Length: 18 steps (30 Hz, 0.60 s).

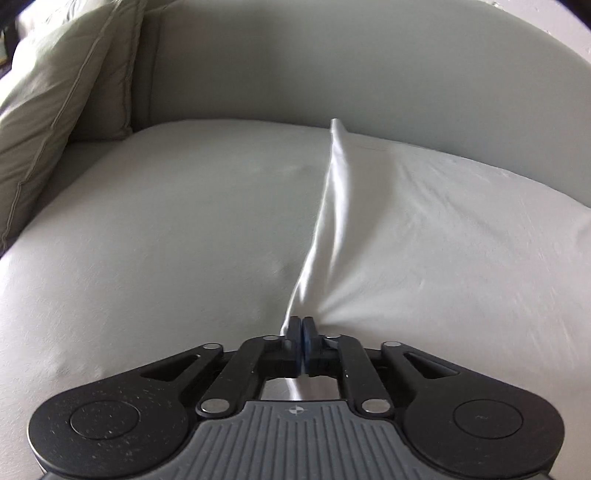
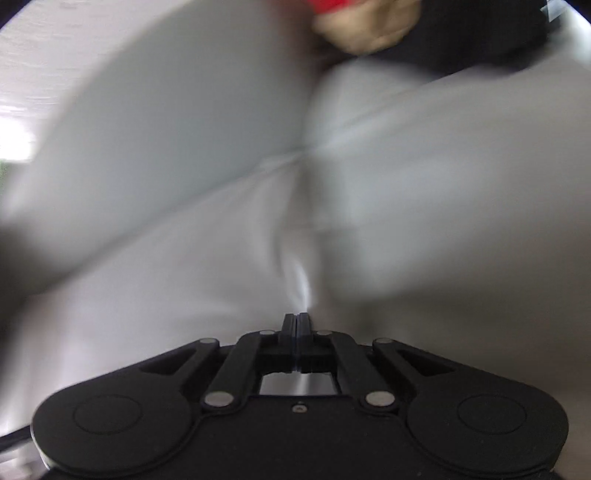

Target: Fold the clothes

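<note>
A white garment (image 1: pixel 424 229) lies spread over the right part of a grey couch seat. My left gripper (image 1: pixel 302 326) is shut on its near edge, and the cloth rises in a taut ridge (image 1: pixel 332 192) running away to the backrest. In the right wrist view, which is blurred by motion, my right gripper (image 2: pixel 295 321) is shut on the same white cloth (image 2: pixel 406 206), which fans out from the pads and fills most of the view.
A grey-green cushion (image 1: pixel 62 96) leans at the couch's left end. The couch backrest (image 1: pixel 332 62) curves behind the seat (image 1: pixel 147 221). The person's other hand with a red band (image 2: pixel 365 26) shows at the top of the right wrist view.
</note>
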Motion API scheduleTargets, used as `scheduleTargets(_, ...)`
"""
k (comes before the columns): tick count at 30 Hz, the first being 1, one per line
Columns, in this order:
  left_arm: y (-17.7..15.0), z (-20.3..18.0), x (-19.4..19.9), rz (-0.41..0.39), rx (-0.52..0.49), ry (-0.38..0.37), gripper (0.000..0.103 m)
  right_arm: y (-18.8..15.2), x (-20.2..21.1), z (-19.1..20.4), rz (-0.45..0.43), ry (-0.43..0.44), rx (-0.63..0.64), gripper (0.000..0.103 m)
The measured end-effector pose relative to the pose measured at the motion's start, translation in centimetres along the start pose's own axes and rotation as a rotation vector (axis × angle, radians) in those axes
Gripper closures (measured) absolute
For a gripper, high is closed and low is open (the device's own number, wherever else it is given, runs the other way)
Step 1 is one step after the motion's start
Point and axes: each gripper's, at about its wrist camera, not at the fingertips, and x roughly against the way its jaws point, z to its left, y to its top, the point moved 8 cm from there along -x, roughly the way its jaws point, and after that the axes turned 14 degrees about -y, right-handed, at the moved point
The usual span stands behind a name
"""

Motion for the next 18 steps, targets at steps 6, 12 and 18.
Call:
scheduleTargets(6,-0.2,1.0,1.0,0.014,0.004,0.092,0.097,0.2,3.5,-0.5,-0.033,-0.015,0.064,0.099)
scheduleTargets(12,-2.3,-2.6,3.4,0.019,0.036,-0.137,0.095,-3.5,5.9,0.9,0.137,0.262,0.001,0.098)
scheduleTargets(18,-3.7,-1.6,4.6,0.068,0.013,0.031,0.093,-5.2,6.2,-1.5,0.017,-0.074,0.208,0.103)
